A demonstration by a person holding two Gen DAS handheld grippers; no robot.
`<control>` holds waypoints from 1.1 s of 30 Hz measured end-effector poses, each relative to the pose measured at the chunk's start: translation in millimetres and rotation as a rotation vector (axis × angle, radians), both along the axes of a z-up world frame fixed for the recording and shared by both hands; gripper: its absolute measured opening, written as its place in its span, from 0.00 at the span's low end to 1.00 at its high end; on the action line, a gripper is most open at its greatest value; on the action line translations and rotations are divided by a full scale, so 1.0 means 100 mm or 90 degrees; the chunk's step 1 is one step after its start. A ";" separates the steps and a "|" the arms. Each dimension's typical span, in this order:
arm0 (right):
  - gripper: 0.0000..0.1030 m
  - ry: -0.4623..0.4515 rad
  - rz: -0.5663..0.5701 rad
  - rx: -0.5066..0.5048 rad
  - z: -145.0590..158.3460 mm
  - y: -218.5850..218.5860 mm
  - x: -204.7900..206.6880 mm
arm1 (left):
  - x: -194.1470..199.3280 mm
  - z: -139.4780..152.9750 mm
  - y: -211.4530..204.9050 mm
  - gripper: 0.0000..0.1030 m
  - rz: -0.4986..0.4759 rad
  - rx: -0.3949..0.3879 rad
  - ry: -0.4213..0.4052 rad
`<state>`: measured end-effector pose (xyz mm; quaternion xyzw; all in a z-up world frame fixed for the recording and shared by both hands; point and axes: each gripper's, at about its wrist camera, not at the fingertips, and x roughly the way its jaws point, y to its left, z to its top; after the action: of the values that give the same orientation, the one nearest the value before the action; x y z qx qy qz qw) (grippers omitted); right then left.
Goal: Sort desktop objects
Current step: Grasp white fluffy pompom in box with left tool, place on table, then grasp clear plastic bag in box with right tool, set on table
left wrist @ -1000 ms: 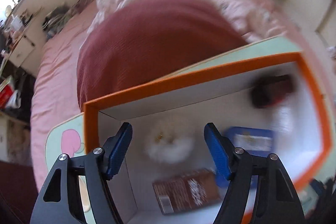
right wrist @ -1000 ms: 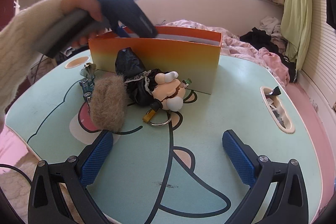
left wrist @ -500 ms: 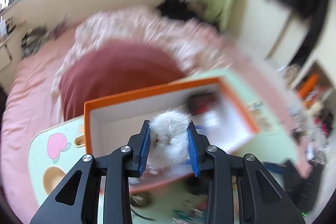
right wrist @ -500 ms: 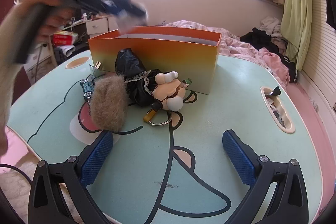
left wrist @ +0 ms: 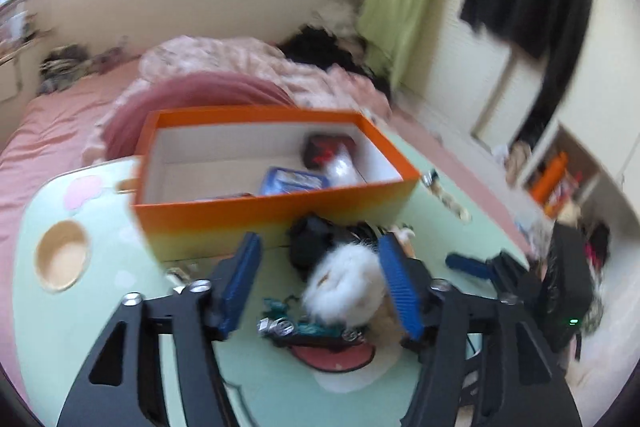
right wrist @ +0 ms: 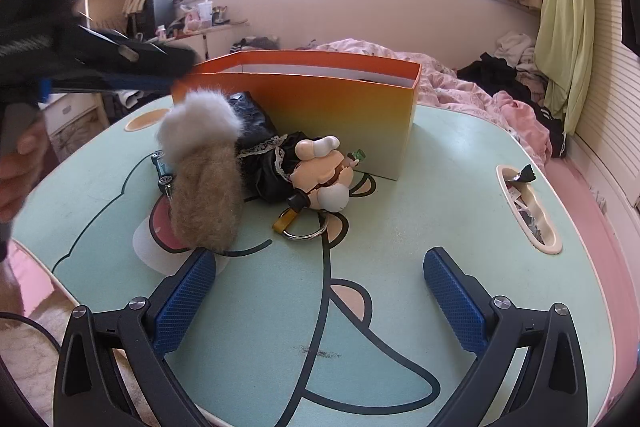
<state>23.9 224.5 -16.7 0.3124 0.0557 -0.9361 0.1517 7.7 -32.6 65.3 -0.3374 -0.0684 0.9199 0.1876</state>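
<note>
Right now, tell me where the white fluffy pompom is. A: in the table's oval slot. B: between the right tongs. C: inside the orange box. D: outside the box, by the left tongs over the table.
D: the white fluffy pompom shows in front of the orange box, beside the open left tongs.

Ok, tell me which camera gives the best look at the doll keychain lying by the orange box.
The right wrist view: the doll keychain lies sharp and unobstructed, black dress, pale face, metal ring all visible before the orange box. The left wrist view is motion-blurred, showing only its black dress behind the white furry ball.
</note>
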 end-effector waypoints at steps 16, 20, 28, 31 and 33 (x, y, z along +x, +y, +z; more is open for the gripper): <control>1.00 0.001 0.002 0.000 -0.01 0.00 0.00 | 0.38 -0.80 0.17 1.00 0.094 -0.171 -0.067; 1.00 0.001 0.001 0.000 -0.01 0.00 0.00 | 0.40 -0.85 0.25 1.00 0.068 -0.168 -0.049; 1.00 0.001 0.002 0.000 -0.01 0.00 0.01 | 0.49 -0.83 0.35 1.00 0.033 -0.159 -0.014; 1.00 0.000 0.002 0.000 -0.01 0.01 0.01 | 0.53 -0.81 0.39 1.00 0.012 -0.155 0.003; 1.00 -0.006 0.005 -0.001 0.00 0.02 0.02 | 0.53 -0.81 0.39 1.00 0.008 -0.151 0.005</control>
<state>25.5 226.9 -16.7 0.3165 0.0555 -0.9341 0.1556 61.2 6.4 -15.7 -0.3531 0.0399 0.9240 0.1411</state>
